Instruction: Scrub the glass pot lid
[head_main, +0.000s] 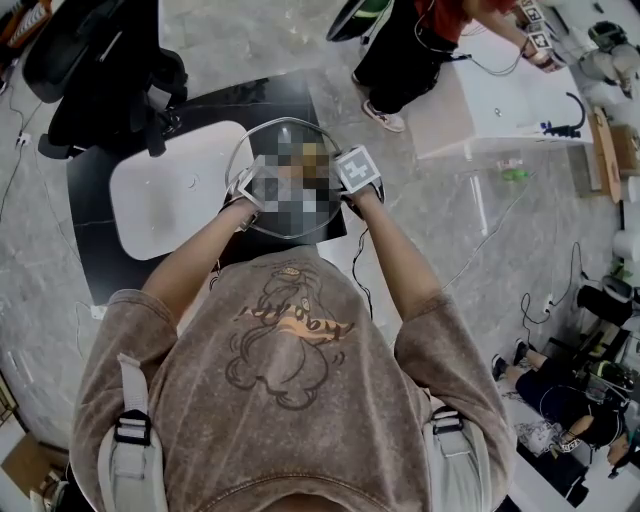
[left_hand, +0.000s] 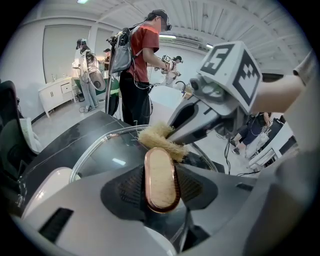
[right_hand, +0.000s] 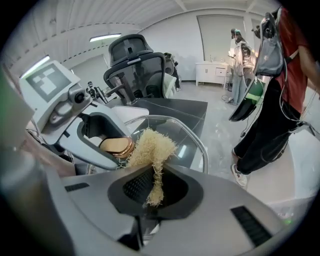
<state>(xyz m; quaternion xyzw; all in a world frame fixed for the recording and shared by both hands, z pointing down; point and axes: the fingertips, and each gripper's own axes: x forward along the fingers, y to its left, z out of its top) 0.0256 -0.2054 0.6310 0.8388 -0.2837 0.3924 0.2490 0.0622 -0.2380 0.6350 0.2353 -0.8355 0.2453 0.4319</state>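
The head view blurs the glass pot lid's (head_main: 262, 142) middle, and the person's left forearm (head_main: 195, 255) hides part of the table's (head_main: 100, 240) near edge.

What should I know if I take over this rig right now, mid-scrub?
Left claw: shut on the lid knob, holding the glass pot lid over the black table.
Right claw: shut on the fibrous scrubber, whose free end sits against the glass right beside the knob.
A white tray lies on the table beside the lid.
Done: both grips are made and the scrubber is at the lid. How much has been scrubbed cannot be told.
Left: probably work the scrubber across the rest of the glass.
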